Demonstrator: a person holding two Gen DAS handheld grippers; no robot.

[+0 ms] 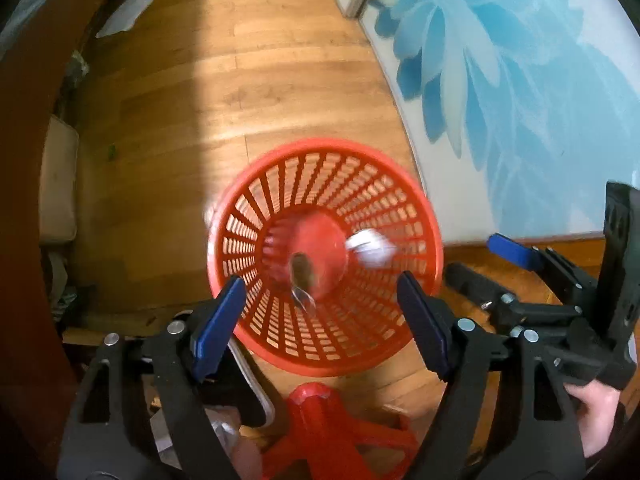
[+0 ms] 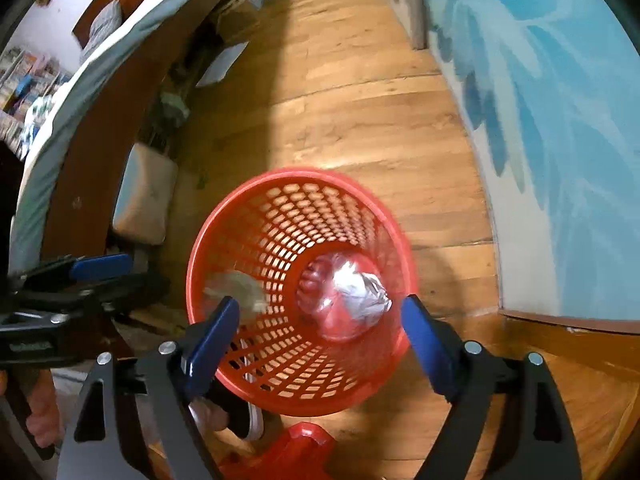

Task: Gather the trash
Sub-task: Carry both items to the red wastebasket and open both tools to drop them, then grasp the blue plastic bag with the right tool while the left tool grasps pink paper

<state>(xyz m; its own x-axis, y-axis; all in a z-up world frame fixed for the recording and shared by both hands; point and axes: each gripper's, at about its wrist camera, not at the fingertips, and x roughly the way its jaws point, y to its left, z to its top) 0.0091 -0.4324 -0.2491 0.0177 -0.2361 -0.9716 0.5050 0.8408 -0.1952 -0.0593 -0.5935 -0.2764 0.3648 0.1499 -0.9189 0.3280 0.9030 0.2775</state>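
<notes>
1. Red slatted basket (image 1: 326,256) standing upright on the wooden floor (image 1: 248,92), seen from above; same basket (image 2: 300,292) in the right wrist view
2. Crumpled white paper ball (image 1: 370,251) down inside the basket, toward the right of its bottom; in the right wrist view the paper ball (image 2: 362,294) sits blurred over the basket bottom
3. Clear crumpled wrapper (image 2: 240,290) inside the basket near its left wall, just ahead of the right gripper's left finger; blurred
4. Small dark scrap (image 1: 301,270) on the basket bottom, too blurred to tell what kind
5. Left gripper (image 1: 322,300) above the basket's near rim, blue-padded fingers spread wide apart, nothing between them
6. Right gripper (image 2: 318,322) also over the near rim, fingers wide apart and holding nothing
7. Right gripper also visible at the right edge of the left wrist view, with a hand (image 1: 596,412) on its handle
8. Blue flower-patterned panel (image 1: 520,80) along the right side of the floor, close beside the basket
9. Red plastic stool (image 1: 320,432) part at the bottom edge, just nearer than the basket
10. Pale cushion (image 2: 146,196) left of the basket, against dark wooden furniture
</notes>
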